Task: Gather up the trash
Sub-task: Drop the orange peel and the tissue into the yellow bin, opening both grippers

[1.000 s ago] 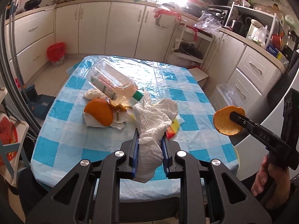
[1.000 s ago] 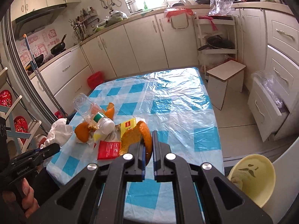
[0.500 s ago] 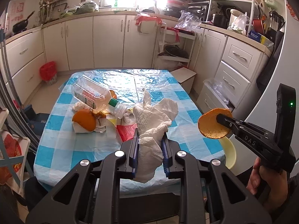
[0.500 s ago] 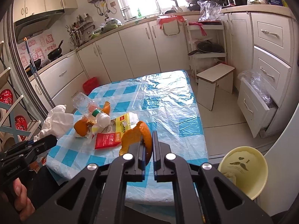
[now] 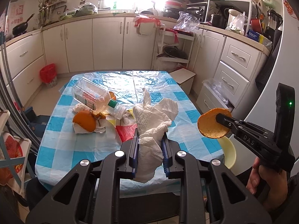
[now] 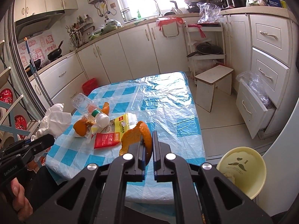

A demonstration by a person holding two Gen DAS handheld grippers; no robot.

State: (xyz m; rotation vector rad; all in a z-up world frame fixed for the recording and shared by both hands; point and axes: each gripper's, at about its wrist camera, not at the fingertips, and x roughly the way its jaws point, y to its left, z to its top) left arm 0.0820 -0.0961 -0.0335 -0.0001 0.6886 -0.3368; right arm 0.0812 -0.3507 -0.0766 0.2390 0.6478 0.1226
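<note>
By the table's [image 6: 168,112] 4 o'clock corner sits a yellow bin [image 6: 243,175], L gripper [image 5: 150,140] clamped on tissue [image 5: 153,123], R gripper [image 6: 148,145] pinching orange peel [image 6: 136,136], bottle [image 5: 91,95] lying at table's 9 o'clock.

Both wrist views tilt down, close; share table [image 5: 61,145] [image 6: 168,115].

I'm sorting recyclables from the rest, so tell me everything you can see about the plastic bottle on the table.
The plastic bottle is clear, crumpled and looks empty, with a green and red label round its body, a green band at the neck and a white cap. It lies tilted on its side in the trash pile on the blue checked table, neck resting against orange peel and white paper. Neither gripper touches it.
</note>
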